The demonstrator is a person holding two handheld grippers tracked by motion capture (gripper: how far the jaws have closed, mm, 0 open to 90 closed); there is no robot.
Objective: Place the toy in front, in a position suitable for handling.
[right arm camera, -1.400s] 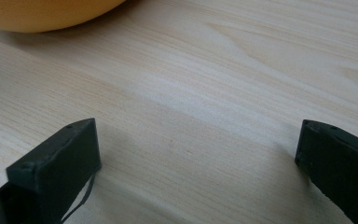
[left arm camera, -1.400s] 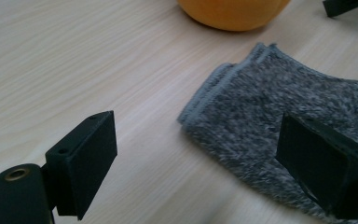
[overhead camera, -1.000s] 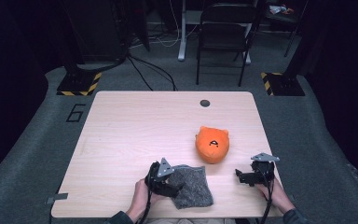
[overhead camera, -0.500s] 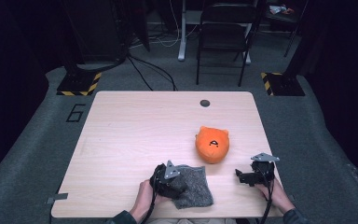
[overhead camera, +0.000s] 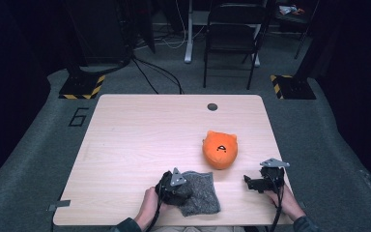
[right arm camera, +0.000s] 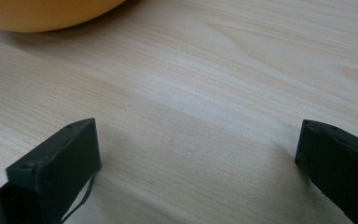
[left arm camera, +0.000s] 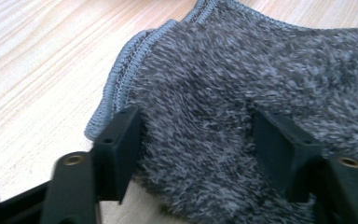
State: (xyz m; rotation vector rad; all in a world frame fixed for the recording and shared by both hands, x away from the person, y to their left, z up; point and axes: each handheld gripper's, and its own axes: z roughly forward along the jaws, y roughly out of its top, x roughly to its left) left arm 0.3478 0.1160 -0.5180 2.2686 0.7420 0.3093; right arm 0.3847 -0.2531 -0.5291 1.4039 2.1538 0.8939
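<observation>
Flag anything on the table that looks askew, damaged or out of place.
Nothing stands out. The grey cloth lies rumpled near the front edge under the open left claw; the orange plush sits intact beside the open right claw.

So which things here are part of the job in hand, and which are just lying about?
In the job:
- grey cloth, between the open left tongs
- left hand

Lying about:
- orange plush toy, untouched on the table
- right tongs, open over bare wood
- chair behind
</observation>
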